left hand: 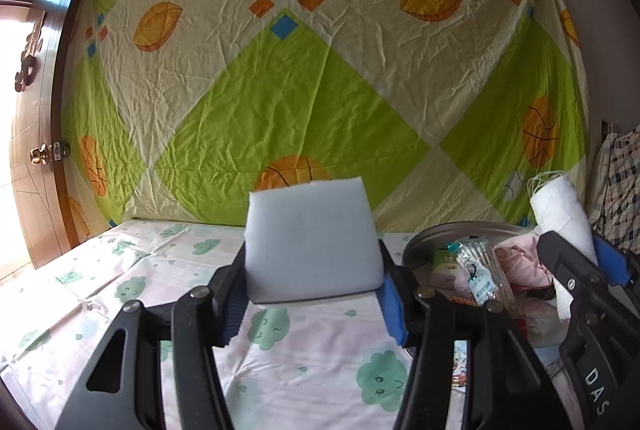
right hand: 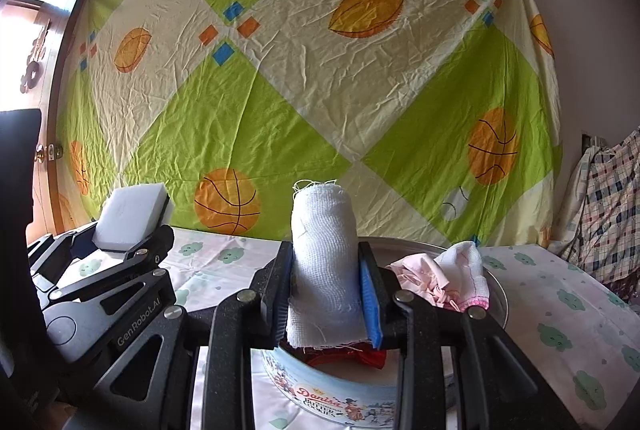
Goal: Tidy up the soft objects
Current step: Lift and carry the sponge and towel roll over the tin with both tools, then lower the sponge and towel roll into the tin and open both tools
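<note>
A white foam sponge block (left hand: 314, 242) stands upright between the fingers of my left gripper (left hand: 314, 272), which is shut on it above the cloud-print tablecloth. In the right wrist view the same sponge (right hand: 132, 213) and left gripper (right hand: 128, 232) appear at the left. My right gripper (right hand: 325, 264) is shut on a white gauze roll (right hand: 324, 242) held upright over a round Danisa cookie tin (right hand: 320, 394) with something red (right hand: 372, 356) inside. From the left wrist view the gauze roll (left hand: 560, 209) and right gripper (left hand: 582, 254) are at the far right.
A round metal tray (right hand: 498, 294) holds a pink cloth (right hand: 416, 278), a white pink-edged cloth (right hand: 464, 264) and a cotton swab packet (left hand: 478, 270). A green and cream sheet (left hand: 304, 89) hangs behind the table. A wooden door (left hand: 36, 149) stands left, plaid fabric (right hand: 604, 205) right.
</note>
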A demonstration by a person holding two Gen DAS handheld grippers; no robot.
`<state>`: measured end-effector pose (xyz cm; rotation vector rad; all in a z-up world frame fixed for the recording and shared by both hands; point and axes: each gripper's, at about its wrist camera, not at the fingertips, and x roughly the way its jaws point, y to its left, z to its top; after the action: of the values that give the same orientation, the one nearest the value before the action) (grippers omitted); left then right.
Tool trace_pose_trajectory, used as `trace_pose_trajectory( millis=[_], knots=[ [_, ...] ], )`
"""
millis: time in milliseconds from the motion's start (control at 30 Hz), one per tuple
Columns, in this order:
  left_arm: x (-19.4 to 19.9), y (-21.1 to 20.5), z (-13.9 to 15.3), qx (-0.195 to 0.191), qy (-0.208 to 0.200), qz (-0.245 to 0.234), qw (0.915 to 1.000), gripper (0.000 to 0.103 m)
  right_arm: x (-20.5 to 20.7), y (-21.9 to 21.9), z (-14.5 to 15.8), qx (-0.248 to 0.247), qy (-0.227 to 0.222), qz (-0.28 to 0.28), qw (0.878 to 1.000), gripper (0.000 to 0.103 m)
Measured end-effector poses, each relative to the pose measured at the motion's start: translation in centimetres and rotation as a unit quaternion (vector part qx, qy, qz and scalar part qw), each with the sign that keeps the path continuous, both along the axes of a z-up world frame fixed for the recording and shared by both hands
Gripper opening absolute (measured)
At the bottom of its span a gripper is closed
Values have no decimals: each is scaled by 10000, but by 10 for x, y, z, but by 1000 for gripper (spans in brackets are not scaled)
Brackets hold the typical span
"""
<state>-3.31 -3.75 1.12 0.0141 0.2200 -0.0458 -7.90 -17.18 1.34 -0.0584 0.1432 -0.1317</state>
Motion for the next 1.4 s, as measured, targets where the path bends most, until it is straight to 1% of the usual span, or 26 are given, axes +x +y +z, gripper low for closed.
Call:
trace_pose_trajectory(
  millis=[300,567,1133,1400],
  knots=[
    [-5,-28,4,41,-17,-192,9998,55,-7,-34,5,155,-89,-220,9996,33],
    [-5,-49,13,58,-90,-369,9993,55,-6,-61,8,326,-76,-391,9987,33],
    [7,-94,24,66,-152,-766,9969,55,2,-100,17,504,-182,-685,9962,33],
    [16,-115,22,67,-86,-921,9957,55,14,-122,20,732,-93,-797,9941,33]
  ],
)
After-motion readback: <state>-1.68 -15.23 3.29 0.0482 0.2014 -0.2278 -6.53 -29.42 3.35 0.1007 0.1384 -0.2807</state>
